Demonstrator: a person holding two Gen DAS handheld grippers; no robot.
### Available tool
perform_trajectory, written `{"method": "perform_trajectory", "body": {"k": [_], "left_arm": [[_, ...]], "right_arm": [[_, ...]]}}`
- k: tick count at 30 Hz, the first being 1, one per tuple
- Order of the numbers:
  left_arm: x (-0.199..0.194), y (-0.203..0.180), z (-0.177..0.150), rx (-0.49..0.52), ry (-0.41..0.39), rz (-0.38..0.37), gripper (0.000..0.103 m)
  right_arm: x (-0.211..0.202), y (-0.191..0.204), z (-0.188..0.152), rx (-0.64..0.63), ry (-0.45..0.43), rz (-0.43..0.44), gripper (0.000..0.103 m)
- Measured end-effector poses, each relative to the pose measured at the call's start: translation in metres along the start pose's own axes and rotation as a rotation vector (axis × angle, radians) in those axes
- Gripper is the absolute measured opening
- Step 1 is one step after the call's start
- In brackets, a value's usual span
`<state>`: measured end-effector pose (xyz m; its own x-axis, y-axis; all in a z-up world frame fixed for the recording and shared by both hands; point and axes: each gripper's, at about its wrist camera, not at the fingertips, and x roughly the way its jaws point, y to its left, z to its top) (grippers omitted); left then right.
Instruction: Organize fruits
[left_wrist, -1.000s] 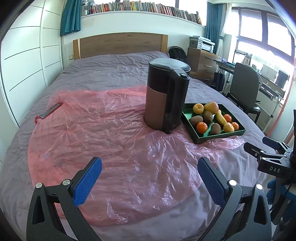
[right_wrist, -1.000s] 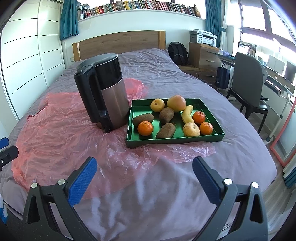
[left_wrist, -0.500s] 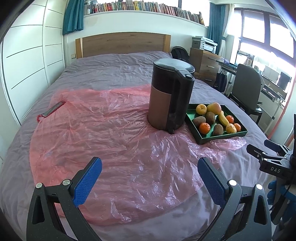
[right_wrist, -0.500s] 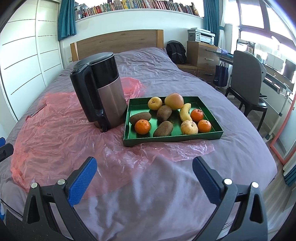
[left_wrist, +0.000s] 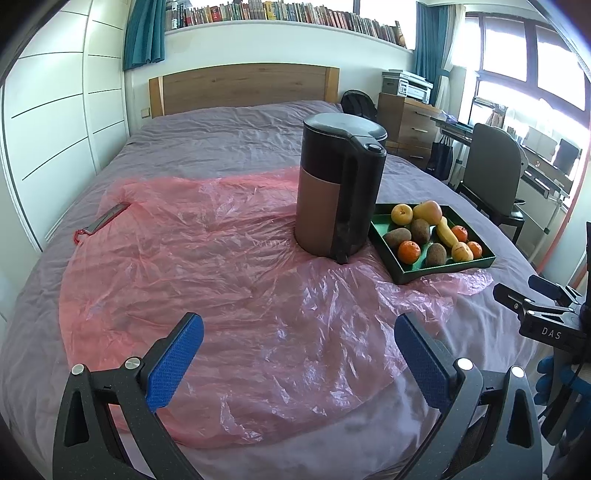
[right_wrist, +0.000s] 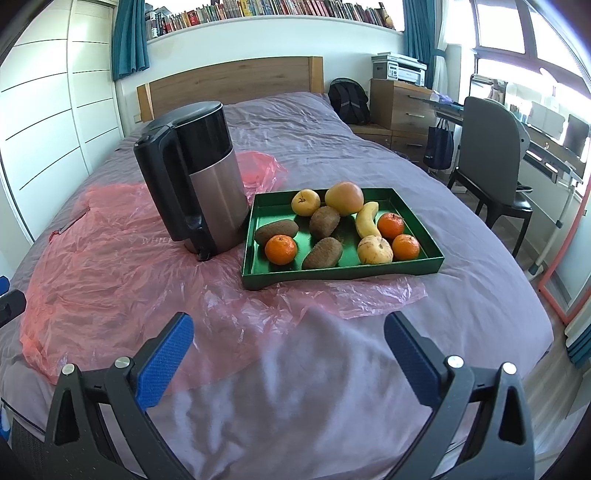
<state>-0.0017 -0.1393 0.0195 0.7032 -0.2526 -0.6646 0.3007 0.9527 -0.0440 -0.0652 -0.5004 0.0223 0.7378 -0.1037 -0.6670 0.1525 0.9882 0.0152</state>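
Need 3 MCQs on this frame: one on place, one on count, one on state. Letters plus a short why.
1. The kettle stands where?
A. in the green tray
B. on the pink plastic sheet beside the tray
C. on the chair

2. How many tangerines are in the green tray?
A. one
B. five
C. three

3. The right tongs are:
A. open and holding nothing
B. shut on the banana
C. shut on a kiwi

Key: 1 B, it sits on the pink plastic sheet; 2 C, three orange fruits show; 3 A, wide apart over the bed.
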Motion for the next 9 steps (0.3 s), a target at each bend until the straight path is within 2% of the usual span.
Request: {"method": "perform_trajectory", "body": {"k": [9], "left_arm": [[0.0009,0.0006,-0.0009,-0.001,0.002,0.009,0.102]], "right_arm": [[0.0004,-0.0005,-0.0002,0.001,0.002,-0.001,0.103]]}}
